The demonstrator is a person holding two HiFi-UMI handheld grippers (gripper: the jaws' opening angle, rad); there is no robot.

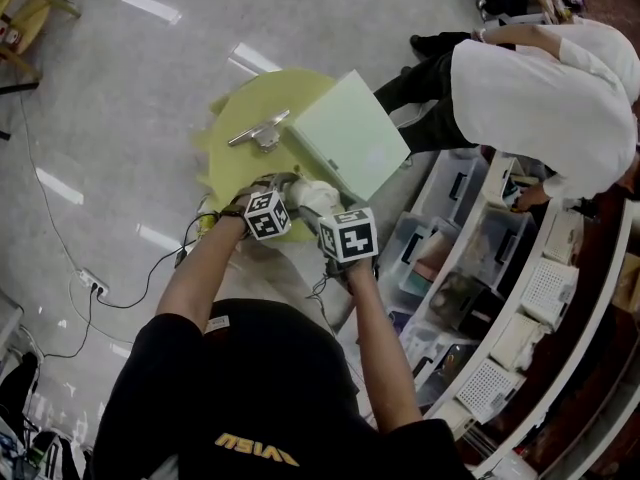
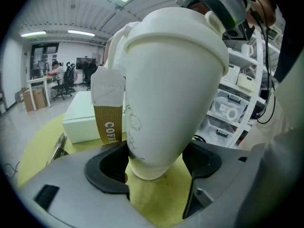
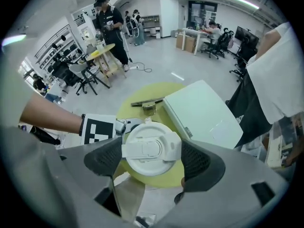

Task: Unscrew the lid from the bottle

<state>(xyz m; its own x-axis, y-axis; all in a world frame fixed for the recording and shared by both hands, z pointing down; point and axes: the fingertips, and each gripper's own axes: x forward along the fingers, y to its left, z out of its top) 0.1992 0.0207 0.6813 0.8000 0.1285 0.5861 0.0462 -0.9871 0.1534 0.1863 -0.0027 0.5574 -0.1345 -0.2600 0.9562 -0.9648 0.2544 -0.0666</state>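
Bottle (image 2: 171,80) clamped low in left gripper (image 2: 156,167); right gripper (image 3: 152,159) grips its lid (image 3: 151,144).

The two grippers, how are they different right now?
The left gripper holds the white bottle low on its body; the right gripper clasps the lid. The left gripper reaches in from the side, the right gripper from above. Both are closed on the same bottle.

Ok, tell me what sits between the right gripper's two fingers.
The white lid, seen from above in the right gripper view; the right gripper has a finger against each side of it.
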